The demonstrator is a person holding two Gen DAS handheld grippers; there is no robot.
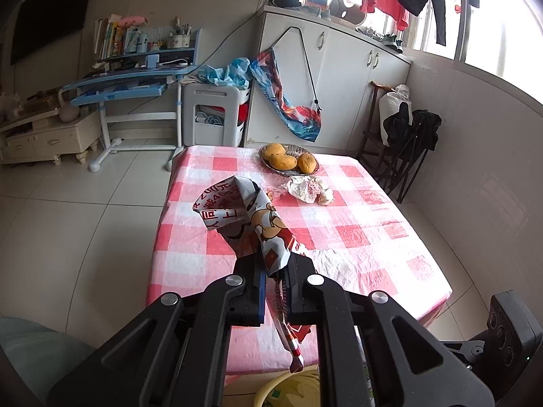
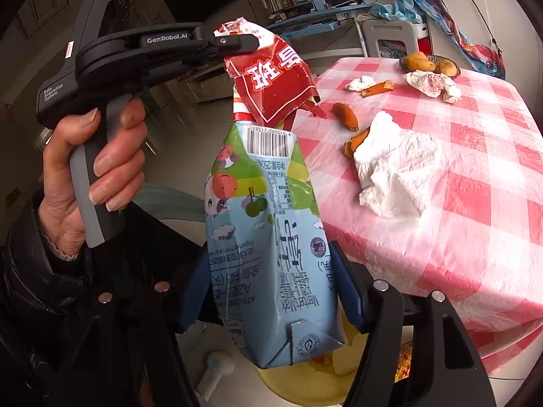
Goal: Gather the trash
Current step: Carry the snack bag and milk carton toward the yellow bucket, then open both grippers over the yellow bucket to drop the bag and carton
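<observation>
My left gripper (image 1: 273,264) is shut on a crumpled red-and-white snack wrapper (image 1: 244,217), held over the table's near edge; the wrapper also shows in the right wrist view (image 2: 275,81), with the left gripper (image 2: 237,42) above the bin. My right gripper (image 2: 271,291) is shut on a flattened light-blue drink carton (image 2: 268,237), held above a yellow bin (image 2: 305,383), which also shows in the left wrist view (image 1: 288,390). On the pink checked table (image 2: 475,203) lie a white tissue (image 2: 393,173), orange peel pieces (image 2: 346,117), and crumpled paper (image 2: 431,83).
A plate of mangoes (image 1: 288,159) stands at the table's far end, with crumpled paper (image 1: 309,188) beside it. A blue desk (image 1: 129,81), a white stool (image 1: 217,112) and white cabinets (image 1: 339,78) stand behind. Folded black chairs (image 1: 407,142) lean at the right wall.
</observation>
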